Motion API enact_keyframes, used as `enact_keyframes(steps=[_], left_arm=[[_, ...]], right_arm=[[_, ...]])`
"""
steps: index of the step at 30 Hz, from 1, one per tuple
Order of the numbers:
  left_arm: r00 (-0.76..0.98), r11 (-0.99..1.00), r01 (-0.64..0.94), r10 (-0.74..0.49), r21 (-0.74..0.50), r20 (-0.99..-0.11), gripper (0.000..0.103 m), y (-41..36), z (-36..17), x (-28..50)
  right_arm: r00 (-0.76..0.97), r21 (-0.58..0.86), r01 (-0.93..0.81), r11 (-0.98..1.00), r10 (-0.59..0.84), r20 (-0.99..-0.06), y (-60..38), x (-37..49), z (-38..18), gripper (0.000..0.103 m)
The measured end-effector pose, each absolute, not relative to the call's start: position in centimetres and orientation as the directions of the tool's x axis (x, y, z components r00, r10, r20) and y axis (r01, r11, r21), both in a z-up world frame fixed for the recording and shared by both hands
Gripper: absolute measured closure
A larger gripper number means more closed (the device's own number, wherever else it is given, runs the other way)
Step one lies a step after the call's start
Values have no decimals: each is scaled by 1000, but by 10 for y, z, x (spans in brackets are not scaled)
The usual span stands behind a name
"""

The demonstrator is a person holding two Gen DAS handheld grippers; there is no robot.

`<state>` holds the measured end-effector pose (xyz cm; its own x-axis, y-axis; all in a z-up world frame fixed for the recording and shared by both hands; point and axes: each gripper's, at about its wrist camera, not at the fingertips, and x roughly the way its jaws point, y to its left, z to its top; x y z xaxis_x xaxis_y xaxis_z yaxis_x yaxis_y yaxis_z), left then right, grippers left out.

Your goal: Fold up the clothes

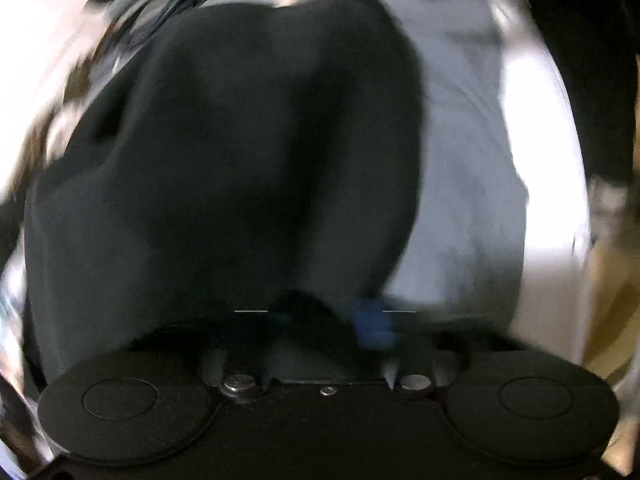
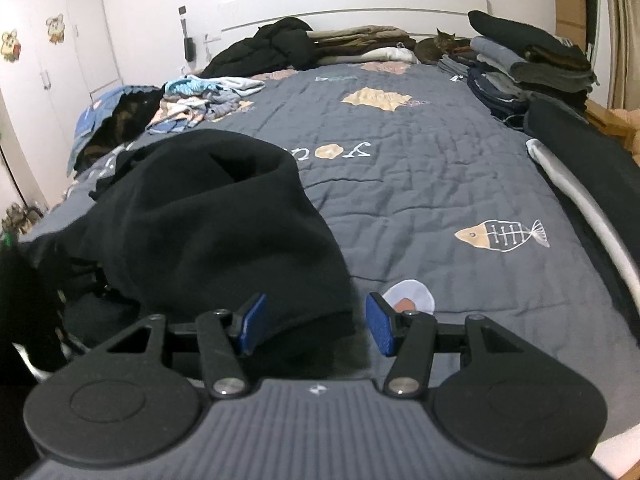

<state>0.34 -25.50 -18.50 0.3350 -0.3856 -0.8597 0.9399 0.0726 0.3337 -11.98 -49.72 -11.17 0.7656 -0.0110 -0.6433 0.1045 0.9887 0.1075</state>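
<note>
A grey quilt point(image 2: 420, 184) with fish prints covers the bed. My left gripper point(image 1: 320, 320) is blurred; black cloth bunches between its fingers, so it seems closed on the black garment point(image 2: 208, 224), which lies on the quilt's left part. My right gripper point(image 2: 316, 326) is wide open, its 2 blue pads point(image 2: 378, 328) holding nothing, the garment's edge between them.

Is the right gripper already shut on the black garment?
No, in the right wrist view the right gripper has its blue-padded jaws spread apart, with the edge of the black garment lying loose between them on the quilt.
</note>
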Motion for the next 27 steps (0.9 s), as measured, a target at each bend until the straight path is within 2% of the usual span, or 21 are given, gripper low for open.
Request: enact_keyframes(steps=[6, 14, 27], left_arm=[[342, 314, 928, -510, 200, -789, 97, -220, -116, 52], [409, 492, 865, -576, 99, -708, 97, -176, -54, 95], [525, 593, 796, -579, 119, -624, 97, -153, 4, 115]], right_arm=[[766, 32, 62, 998, -27, -643, -493, -111, -119, 49], [777, -146, -133, 980, 12, -629, -458, -84, -150, 47], [785, -411, -406, 816, 80, -615, -404, -47, -202, 43]])
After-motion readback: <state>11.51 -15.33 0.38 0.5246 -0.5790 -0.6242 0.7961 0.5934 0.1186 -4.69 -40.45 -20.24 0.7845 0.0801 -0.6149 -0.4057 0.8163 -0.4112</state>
